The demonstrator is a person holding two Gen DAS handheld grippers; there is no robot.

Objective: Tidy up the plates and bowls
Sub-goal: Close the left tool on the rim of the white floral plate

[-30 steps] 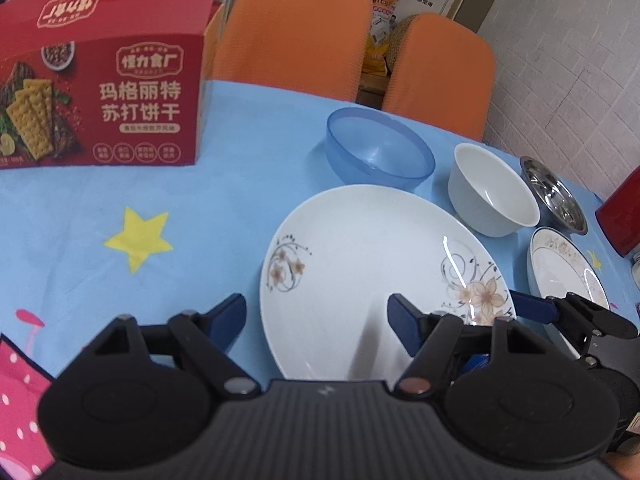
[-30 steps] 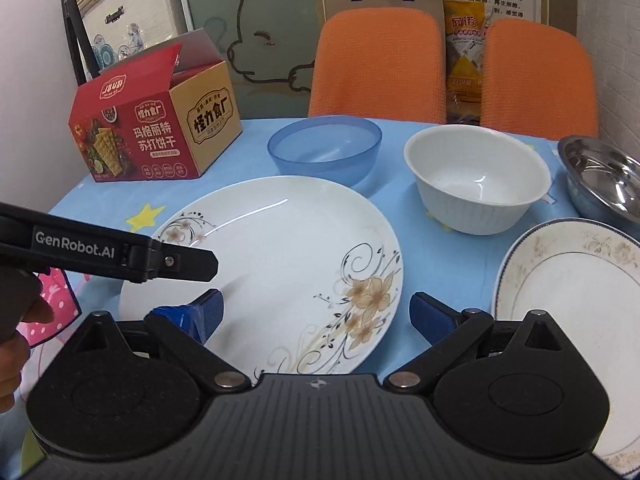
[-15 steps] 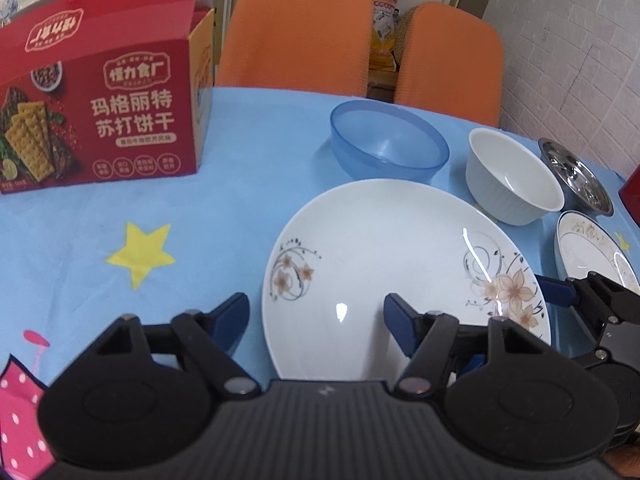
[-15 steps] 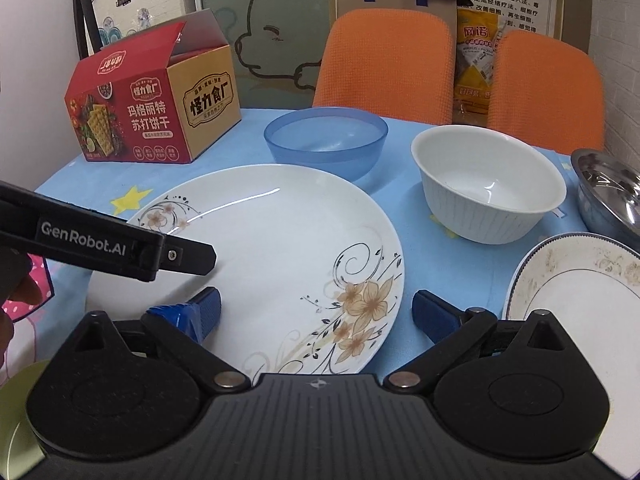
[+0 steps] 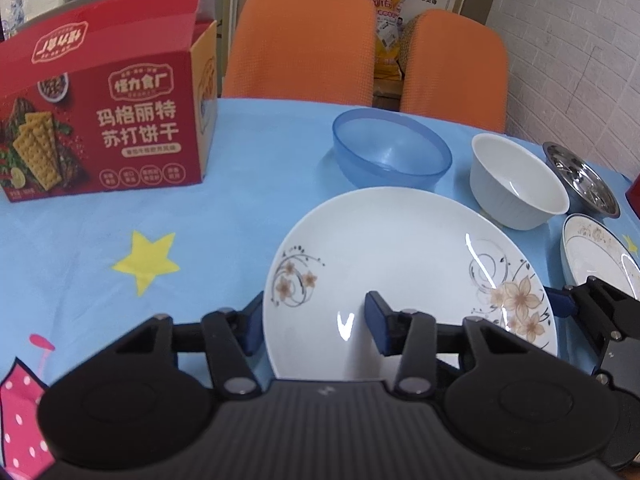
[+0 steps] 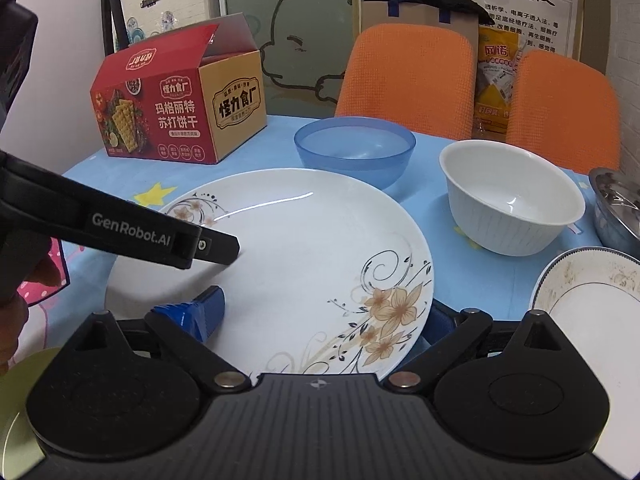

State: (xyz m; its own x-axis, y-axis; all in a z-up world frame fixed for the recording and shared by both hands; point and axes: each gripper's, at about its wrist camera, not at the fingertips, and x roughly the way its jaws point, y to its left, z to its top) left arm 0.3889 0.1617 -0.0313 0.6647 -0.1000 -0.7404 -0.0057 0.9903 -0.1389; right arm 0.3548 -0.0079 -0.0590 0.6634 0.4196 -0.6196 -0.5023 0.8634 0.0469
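Observation:
A large white plate with flower prints [image 5: 400, 256] [image 6: 304, 252] lies in front of both grippers. My left gripper [image 5: 316, 328] is open, its jaws straddling the plate's near left rim. My right gripper [image 6: 324, 320] is open, its jaws straddling the plate's near right rim. Behind the plate stand a blue plastic bowl [image 5: 390, 152] [image 6: 354, 150], a white bowl [image 5: 516, 184] [image 6: 512, 196] and a steel bowl [image 5: 584, 176] [image 6: 620, 204]. A smaller rimmed plate [image 5: 596, 248] [image 6: 592, 292] lies to the right.
A red and yellow cracker box [image 5: 100, 120] [image 6: 176, 108] stands at the back left on the blue tablecloth [image 5: 240, 208]. Two orange chairs [image 5: 300, 40] [image 6: 408, 72] stand behind the table. A yellow-green object [image 6: 20, 392] shows at the near left.
Both grippers have moved forward onto the large plate; the jaws now straddle its near rim from each side. The views rose slightly. Nothing on the table has shifted.

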